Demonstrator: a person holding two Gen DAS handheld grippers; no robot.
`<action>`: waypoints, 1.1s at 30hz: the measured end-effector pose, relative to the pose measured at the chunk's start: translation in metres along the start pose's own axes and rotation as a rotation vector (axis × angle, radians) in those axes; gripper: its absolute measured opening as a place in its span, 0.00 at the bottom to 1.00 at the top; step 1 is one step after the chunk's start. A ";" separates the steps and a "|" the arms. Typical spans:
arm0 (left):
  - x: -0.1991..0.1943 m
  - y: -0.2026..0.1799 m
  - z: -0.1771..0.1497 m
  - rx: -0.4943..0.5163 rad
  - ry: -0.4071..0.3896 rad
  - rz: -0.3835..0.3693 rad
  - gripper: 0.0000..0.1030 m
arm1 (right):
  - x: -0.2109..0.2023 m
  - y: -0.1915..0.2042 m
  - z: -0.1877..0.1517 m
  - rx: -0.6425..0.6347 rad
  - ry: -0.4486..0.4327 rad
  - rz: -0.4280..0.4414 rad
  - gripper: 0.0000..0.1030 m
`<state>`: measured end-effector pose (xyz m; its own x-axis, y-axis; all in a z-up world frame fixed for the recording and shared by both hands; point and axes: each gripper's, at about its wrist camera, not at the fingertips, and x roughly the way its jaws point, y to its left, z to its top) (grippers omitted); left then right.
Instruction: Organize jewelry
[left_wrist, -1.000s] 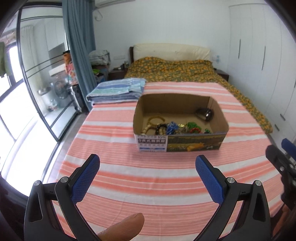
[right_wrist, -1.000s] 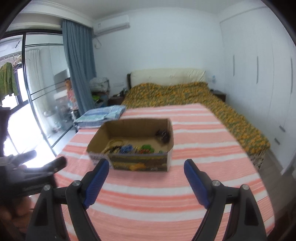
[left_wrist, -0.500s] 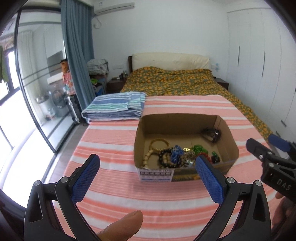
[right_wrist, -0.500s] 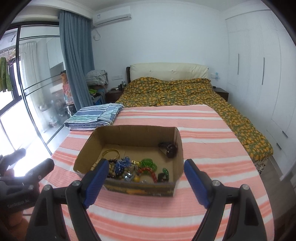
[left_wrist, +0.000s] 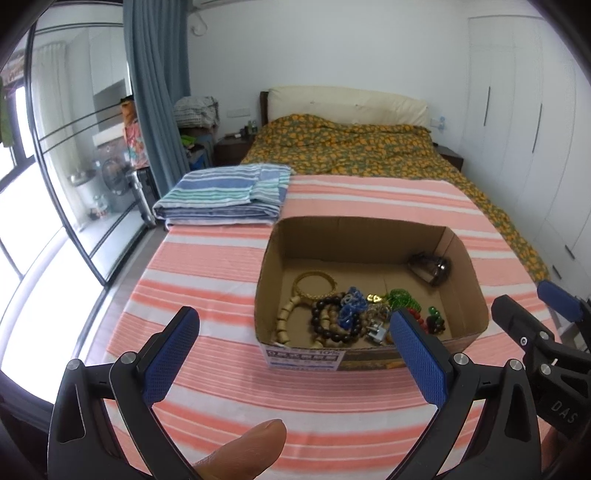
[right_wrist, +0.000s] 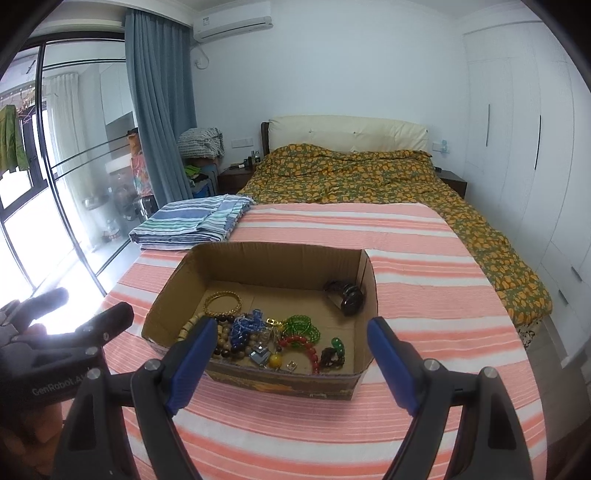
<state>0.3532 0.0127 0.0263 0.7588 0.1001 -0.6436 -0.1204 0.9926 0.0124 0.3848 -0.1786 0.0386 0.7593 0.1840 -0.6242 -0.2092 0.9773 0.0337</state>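
An open cardboard box sits on the striped bedspread. Along its near wall lies a heap of jewelry: a gold bangle, wooden and dark bead bracelets, blue, green and red beads. A dark watch lies apart at the far right corner. My left gripper stands open just short of the box's near left corner, nothing between its fingers. My right gripper is open too, framing the box's near wall. The right gripper's black arm shows beside the box.
A folded blue-striped cloth lies behind the box to the left. The orange-patterned quilt covers the bed's far half. Glass doors and a curtain stand to the left, white wardrobes to the right. A thumb shows at the bottom.
Both grippers have come closer to the box, which now looks larger and lower in both views. The right gripper has swung in beside the box. Both stay open.
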 end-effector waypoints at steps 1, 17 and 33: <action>0.000 0.000 0.001 0.001 -0.003 0.001 1.00 | 0.000 0.002 0.002 -0.010 -0.001 0.000 0.82; 0.005 0.001 0.008 0.043 0.000 0.044 1.00 | 0.002 0.007 0.008 -0.063 0.022 -0.036 0.82; 0.009 0.001 0.011 0.035 0.011 0.036 1.00 | 0.005 0.003 0.007 -0.066 0.034 -0.044 0.82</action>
<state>0.3670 0.0157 0.0286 0.7471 0.1350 -0.6509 -0.1249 0.9902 0.0620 0.3918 -0.1740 0.0412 0.7472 0.1365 -0.6504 -0.2171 0.9751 -0.0448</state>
